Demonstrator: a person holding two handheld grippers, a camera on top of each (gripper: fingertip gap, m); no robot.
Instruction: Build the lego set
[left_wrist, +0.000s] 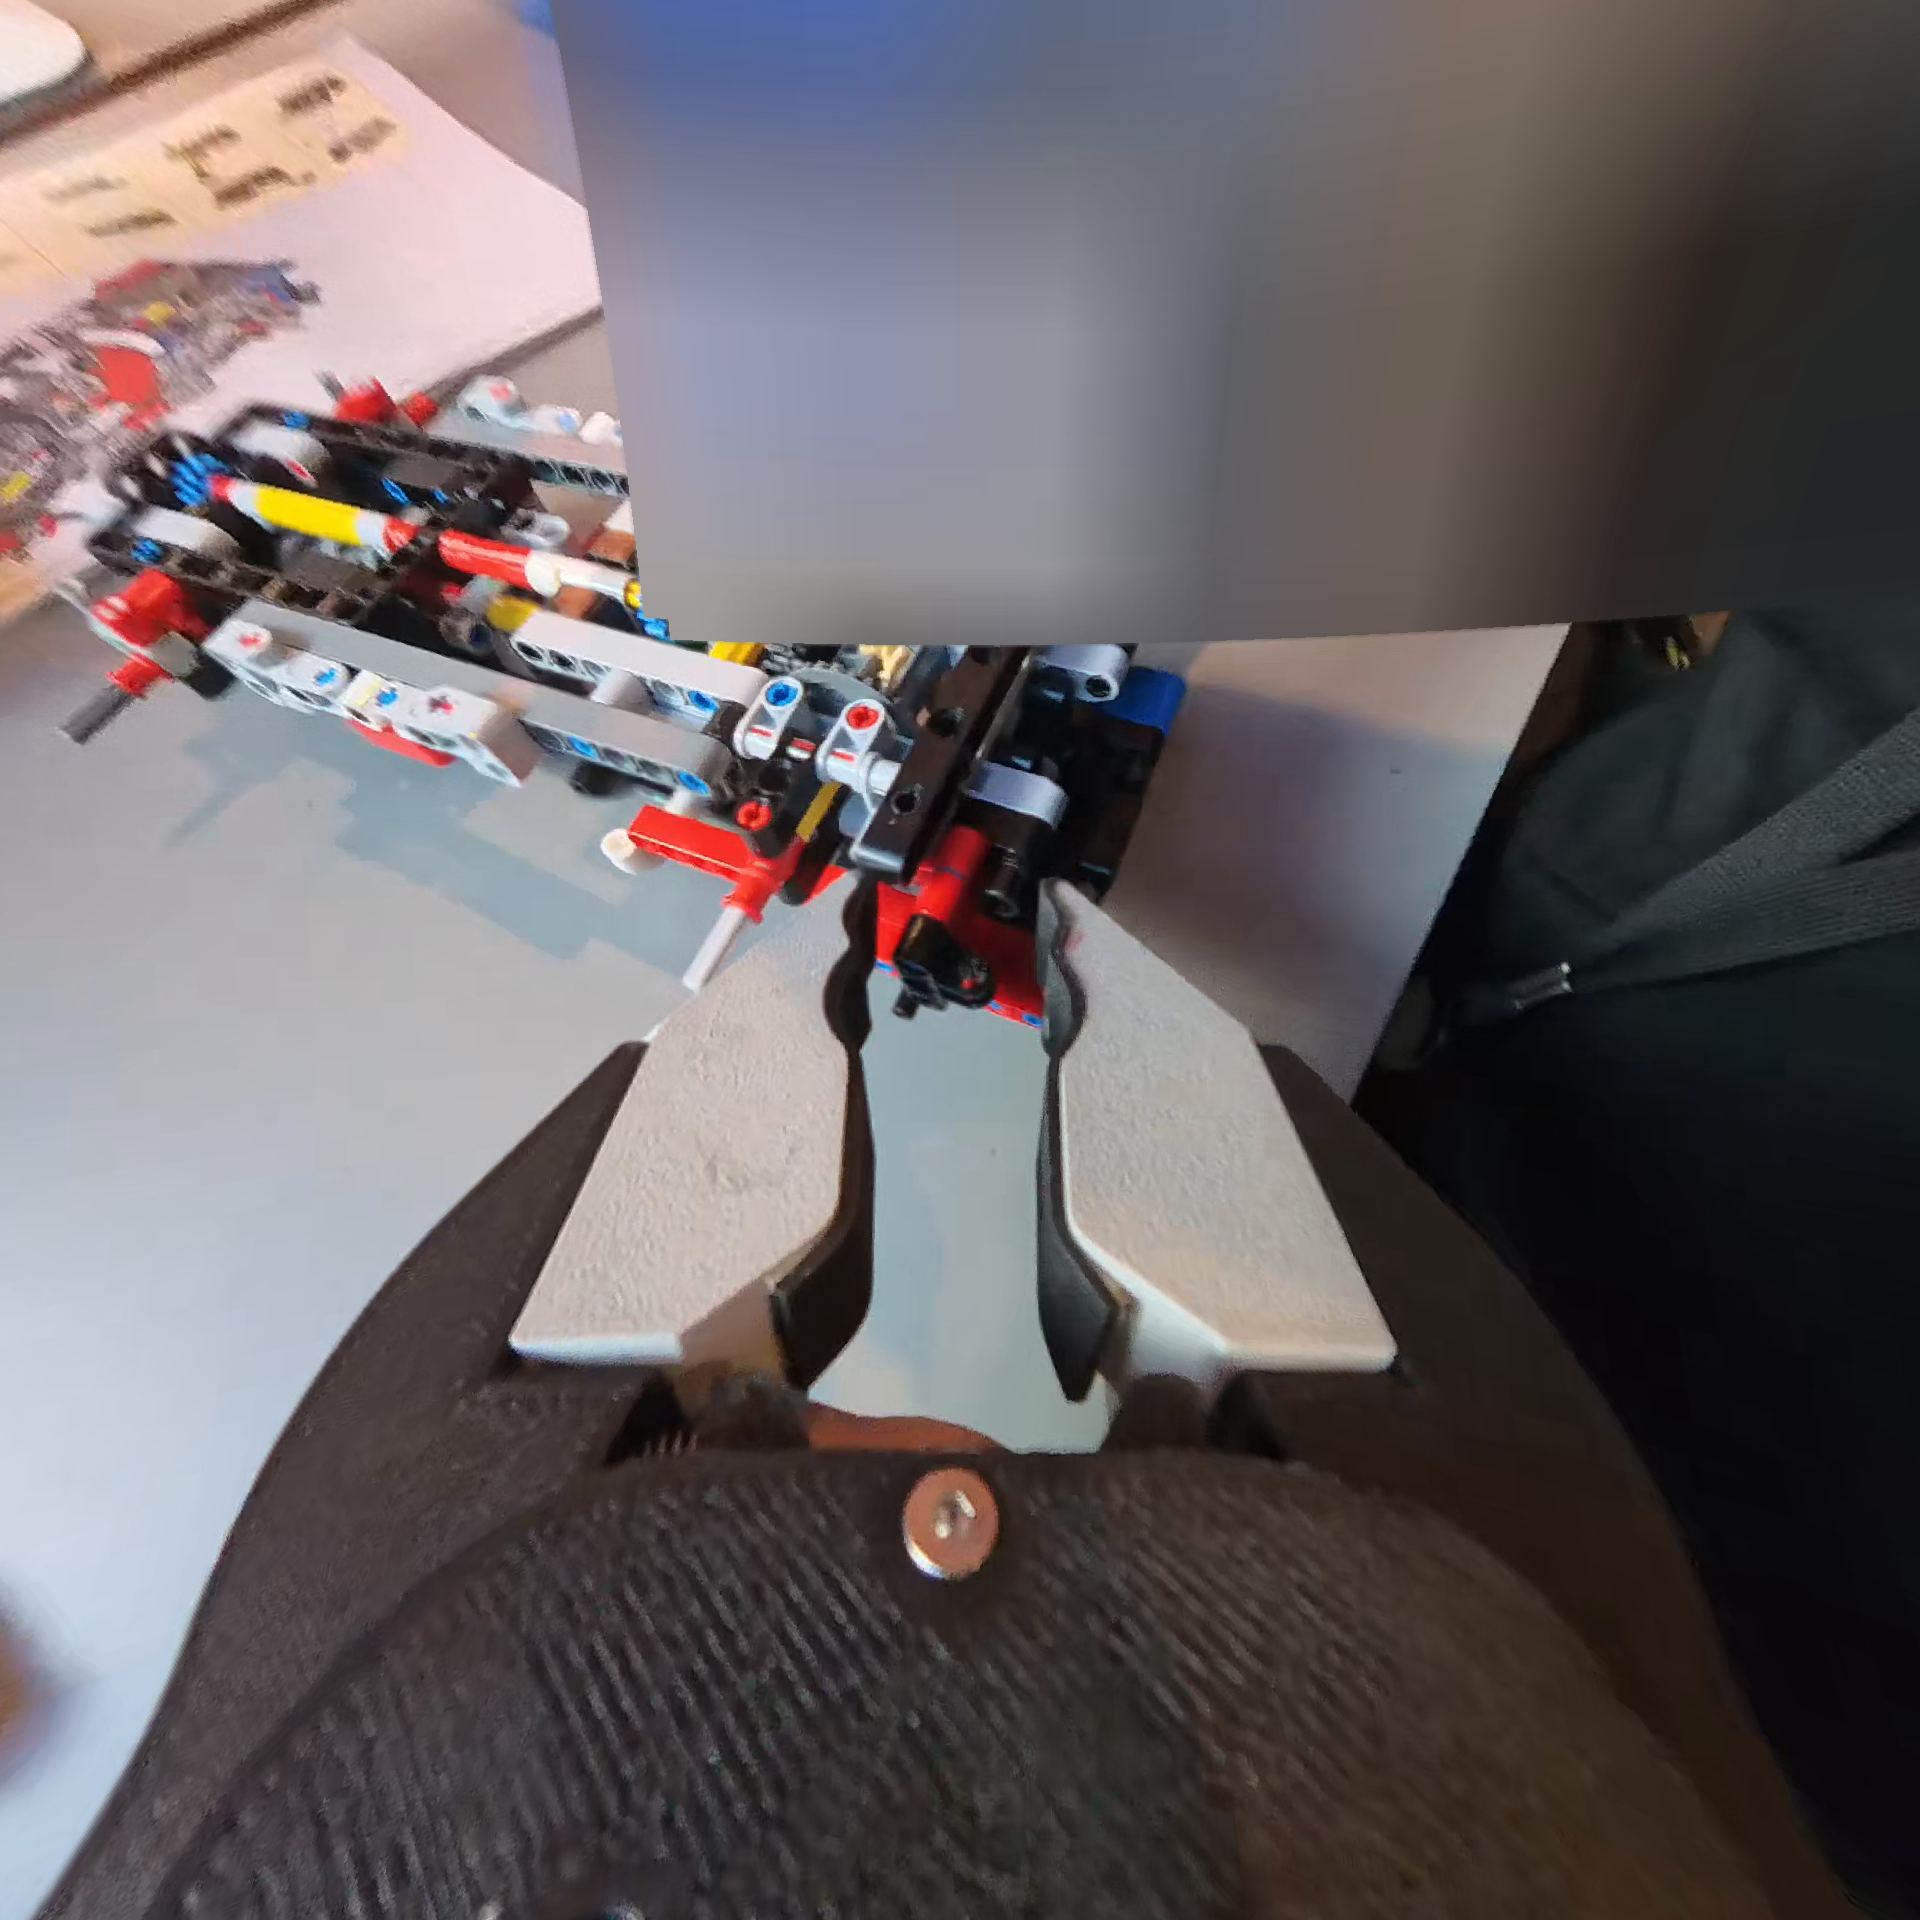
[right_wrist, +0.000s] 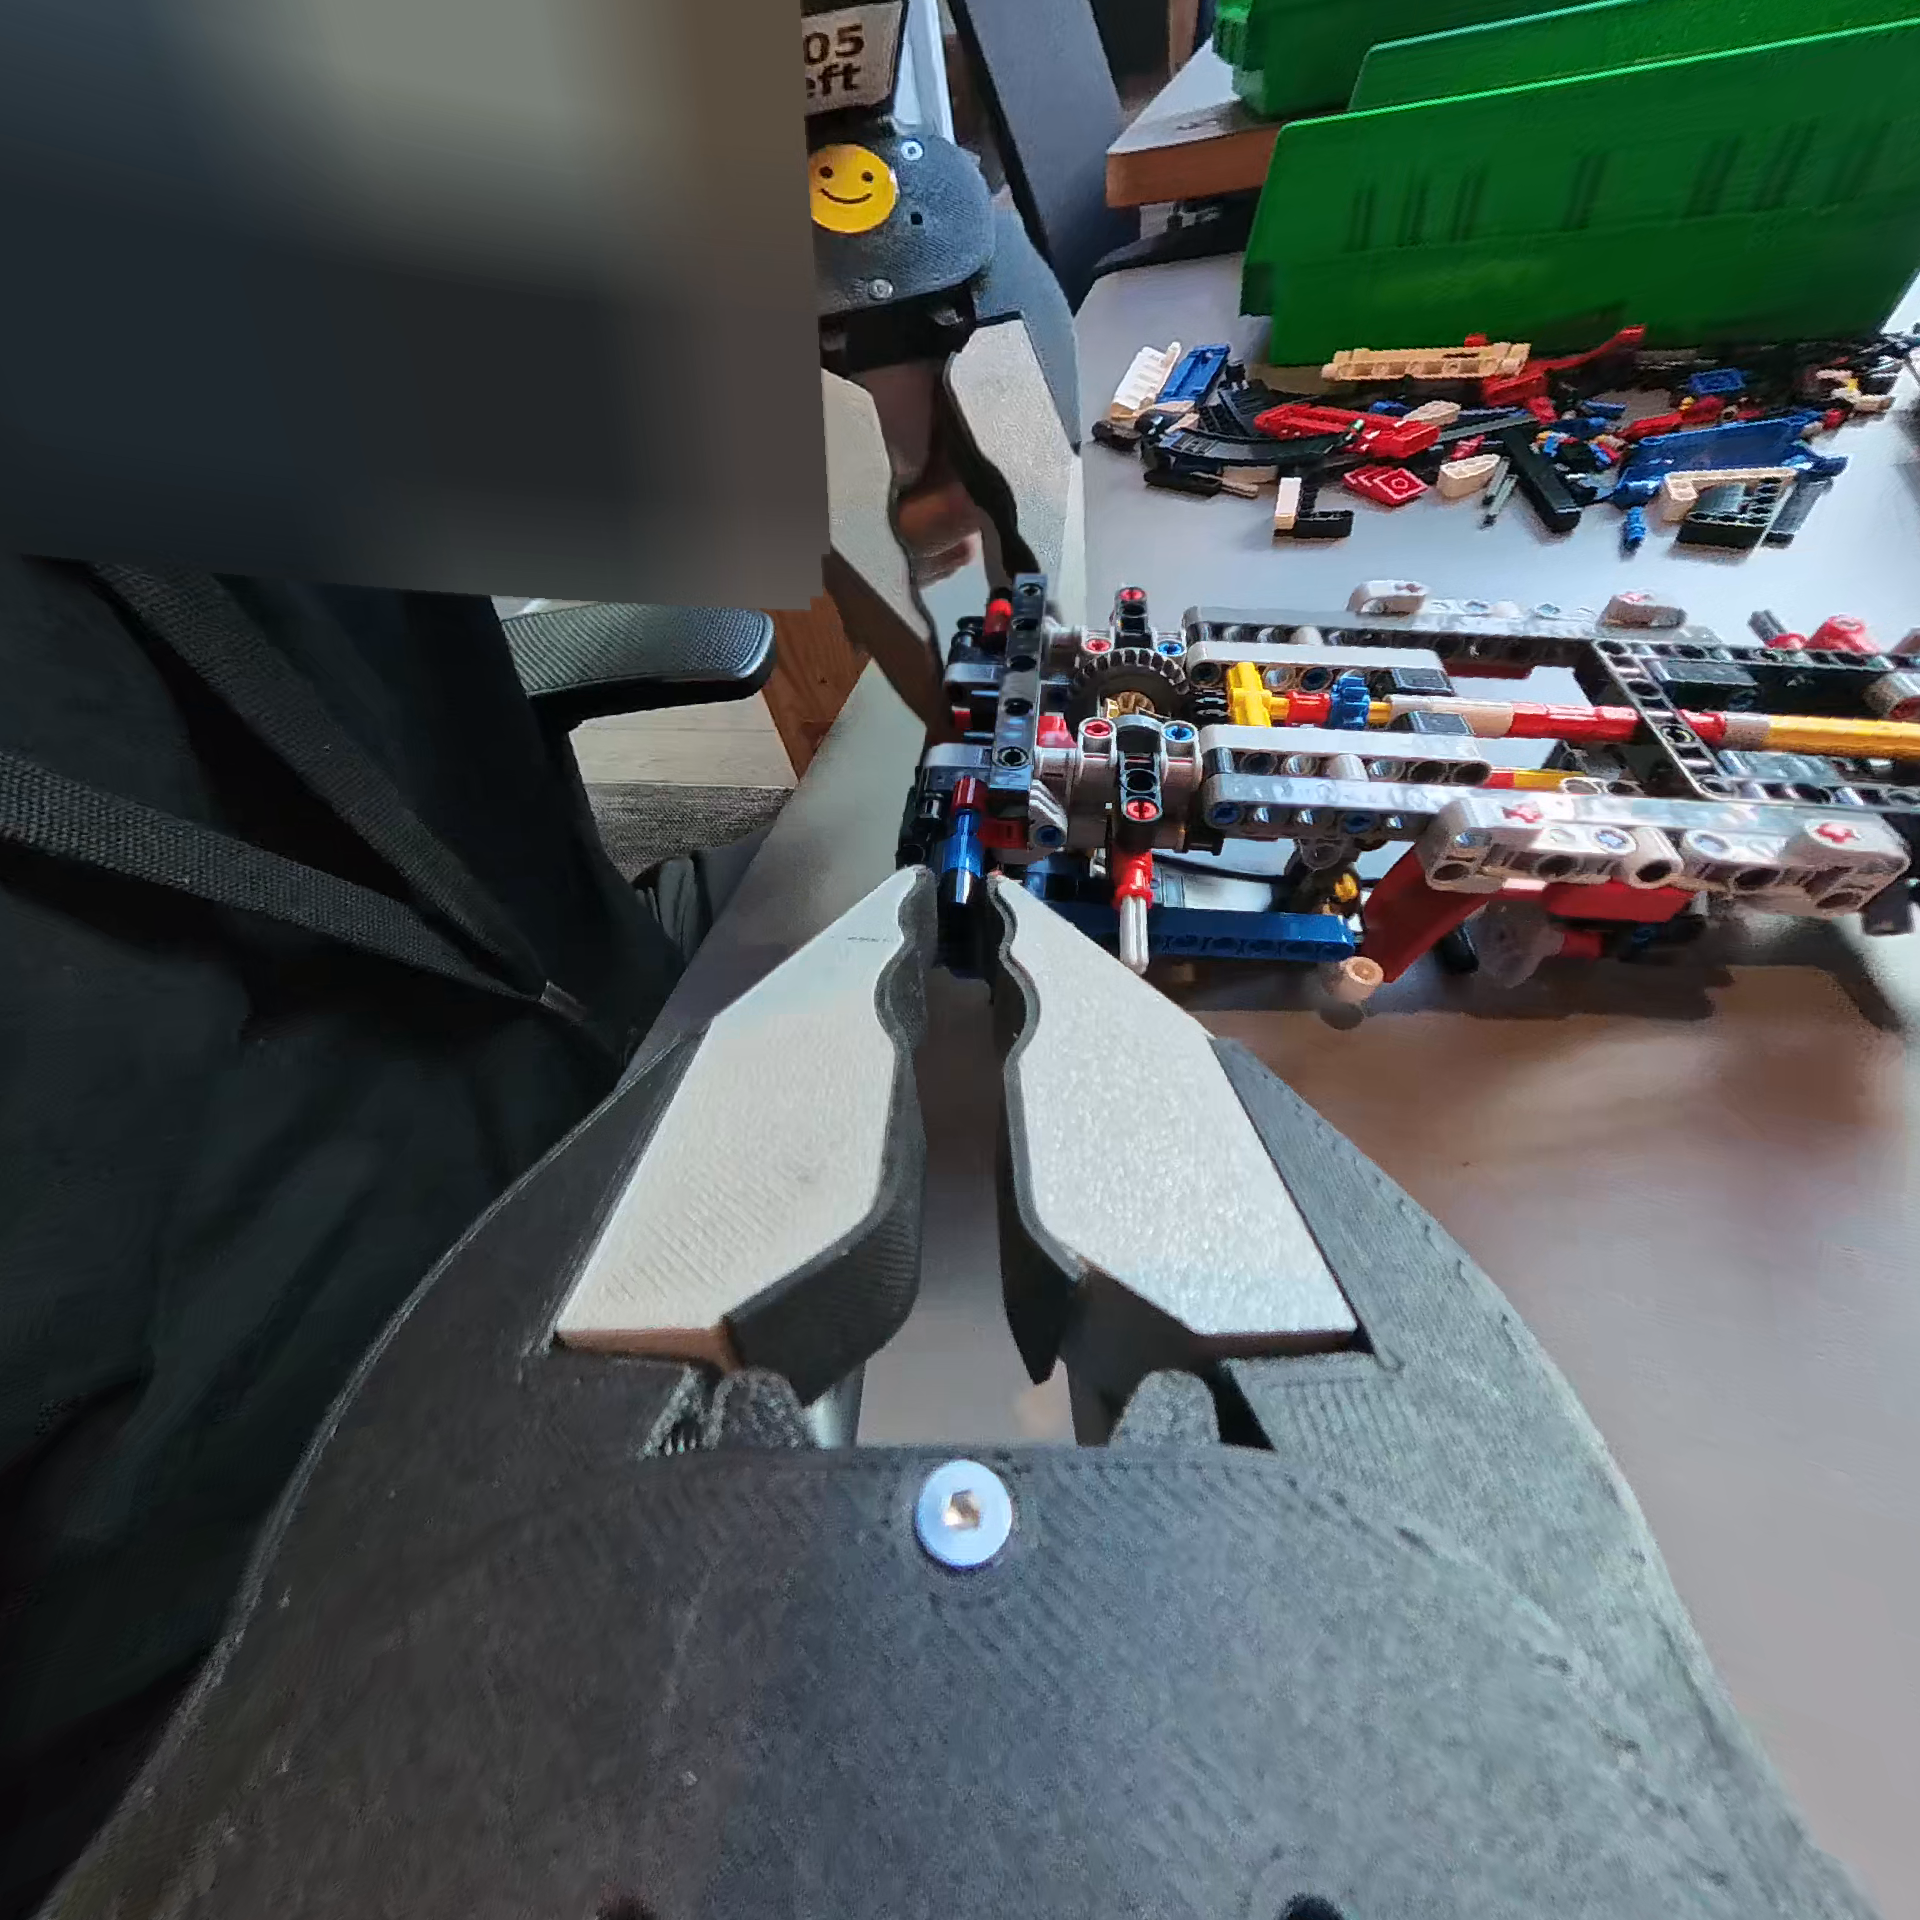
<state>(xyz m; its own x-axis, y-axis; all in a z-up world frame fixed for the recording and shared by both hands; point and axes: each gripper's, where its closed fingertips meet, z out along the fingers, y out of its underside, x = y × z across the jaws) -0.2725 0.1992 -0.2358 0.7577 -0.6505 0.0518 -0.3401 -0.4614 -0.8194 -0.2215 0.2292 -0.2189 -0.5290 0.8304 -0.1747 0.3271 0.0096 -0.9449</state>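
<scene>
A: Where is the lego model (right_wrist: 1403, 769) sitting right now?

B: It is lying lengthwise on the pale surface (right_wrist: 1558, 1195), with its near end at the surface's edge, close to a person in dark clothing. It is a long frame of grey and black beams with red and yellow axles running down the middle and a black gear near the end.

A: What is the right gripper (right_wrist: 958, 883) doing?

B: Its fingers are standing narrow at the end of the model, closing around a small blue and black pin piece (right_wrist: 958, 857) that is poking out there.

A: And the left gripper (left_wrist: 951, 914)?

B: It is reaching the same end from the other side. Its fingers are set a moderate way apart, bracketing a red block (left_wrist: 956, 935) with a black part on it. I cannot tell whether the tips are actually pressing on it.

A: Anything else around?

B: Loose pieces (right_wrist: 1507, 447) are lying scattered farther back, in front of green bins (right_wrist: 1610, 208). An instruction booklet (left_wrist: 260, 239) is lying open beyond the model.
</scene>
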